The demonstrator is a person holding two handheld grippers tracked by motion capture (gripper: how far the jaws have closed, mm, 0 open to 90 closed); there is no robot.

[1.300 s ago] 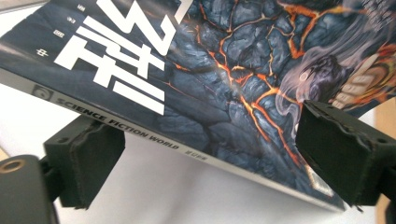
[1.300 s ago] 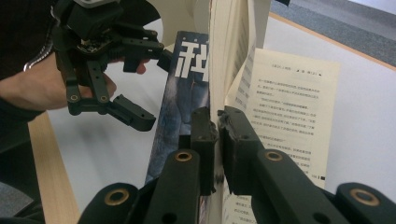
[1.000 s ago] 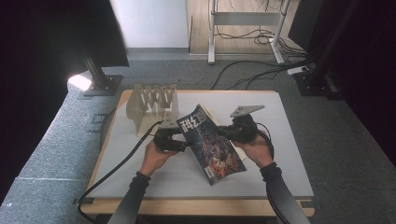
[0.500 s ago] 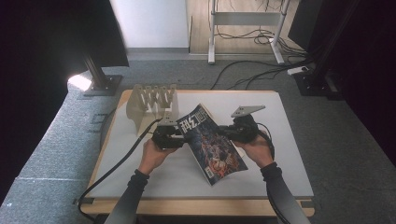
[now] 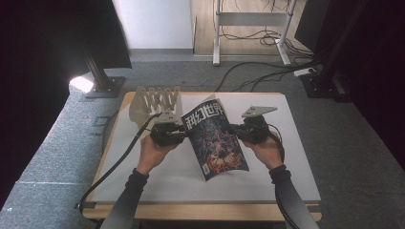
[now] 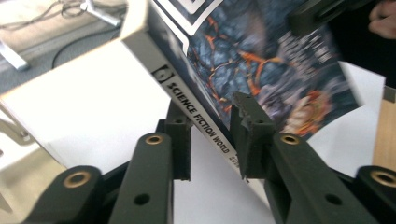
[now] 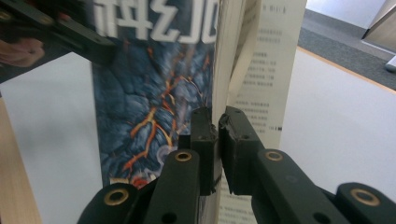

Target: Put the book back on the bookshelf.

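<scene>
A magazine (image 5: 215,138) with a dark cover of orange cracks and white characters is held up off the white table (image 5: 286,167) between both grippers. My left gripper (image 5: 184,135) is at its spine side; its jaws have just been closing. In the left gripper view the spine (image 6: 196,109), lettered "SCIENCE FICTION WORLD", runs between the pads (image 6: 247,135) of the left gripper (image 6: 210,135). My right gripper (image 5: 235,130) holds the opposite edge. In the right gripper view that gripper (image 7: 217,135) is shut on the cover (image 7: 154,93) and some pages, while loose pages (image 7: 268,70) flare to its right.
A pale wooden rack (image 5: 155,102) with upright slots stands at the table's back left, just behind the left hand. A lamp base (image 5: 102,81) sits on the grey floor to the left. Cables (image 5: 248,76) and a desk frame (image 5: 217,43) lie beyond the table.
The left gripper has risen and its jaws have closed on the magazine's spine. The magazine's left side has lifted and it now stands steeper. The right hand has stayed put.
</scene>
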